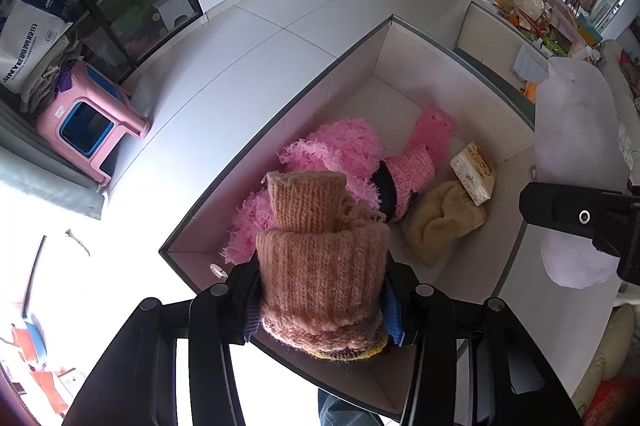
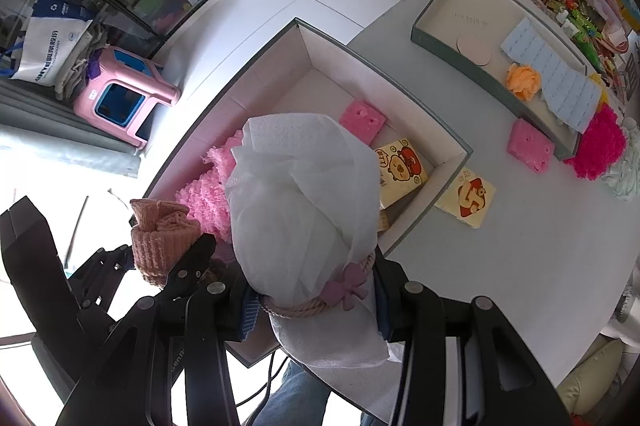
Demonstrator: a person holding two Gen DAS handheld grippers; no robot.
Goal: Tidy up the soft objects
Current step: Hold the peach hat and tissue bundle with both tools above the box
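peach knit sock roll (image 1: 320, 266) clamped in left hand-held gripper (image 1: 320, 310) above open box (image 1: 352, 82), white cloth bundle (image 2: 300, 202) tied with cord pinched in right hand-held gripper (image 2: 316, 310), fluffy pink yarn (image 1: 344, 146) and tan beanie (image 1: 436, 222) inside box, box on grey desk (image 2: 500, 266)

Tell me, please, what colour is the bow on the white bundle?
Pale mauve-pink bow, clearest in the right wrist view.

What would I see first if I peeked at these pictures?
Probably the peach knitted sock, squeezed in the left hand-held gripper right above the open box. Next, the white cloth bundle tied with a pink bow, clamped in the right hand-held gripper. Fluffy pink yarn lies inside the box.
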